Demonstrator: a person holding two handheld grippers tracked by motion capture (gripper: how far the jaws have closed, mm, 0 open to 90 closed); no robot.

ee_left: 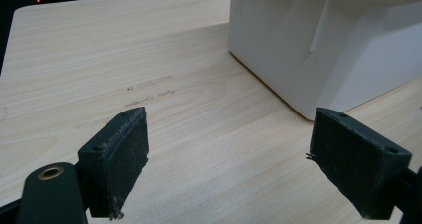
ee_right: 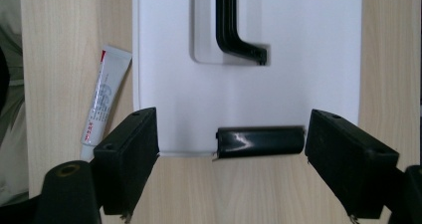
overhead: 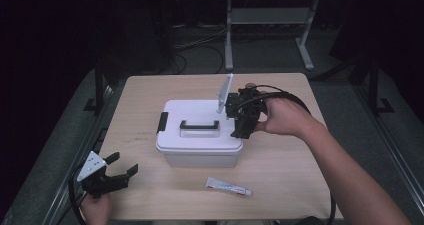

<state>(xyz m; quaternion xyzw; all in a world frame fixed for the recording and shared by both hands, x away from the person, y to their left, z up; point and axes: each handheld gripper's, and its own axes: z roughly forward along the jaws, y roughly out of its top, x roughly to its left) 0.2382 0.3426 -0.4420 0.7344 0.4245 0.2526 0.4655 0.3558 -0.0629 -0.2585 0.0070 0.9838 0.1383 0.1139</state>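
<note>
**Right gripper poised over the end latch of a lidded white box**

While the right gripper (overhead: 243,127) hangs above the right end of the white box (overhead: 199,135), its jaws stand wide apart and hold nothing; in the right gripper view they bracket the black latch (ee_right: 260,141) at the lid's edge, with a gap on either side. The box stands near the middle of the table (overhead: 295,155), lid on, a matching black latch at its left end (overhead: 162,122) and a black carry handle (overhead: 199,127) lying in a shallow recess on top. Its body is plain, smooth plastic with slightly tapered walls and a rounded lid rim that overhangs them. It will probably handle as a stiff, fairly light shell, though its contents are hidden and could add weight. The glossy walls offer little purchase, so the sensible holds are the raised parts: the latch tab for unfastening and the handle for lifting. The latch is small and hard, and a grip set off-centre could slip from it. Well clear of the box, the left gripper (overhead: 118,171) rests at the near left corner of the table, jaws likewise spread and empty, as the left gripper view confirms. A small white tube (overhead: 228,187) lies on the table just in front of the box, untouched.
</note>
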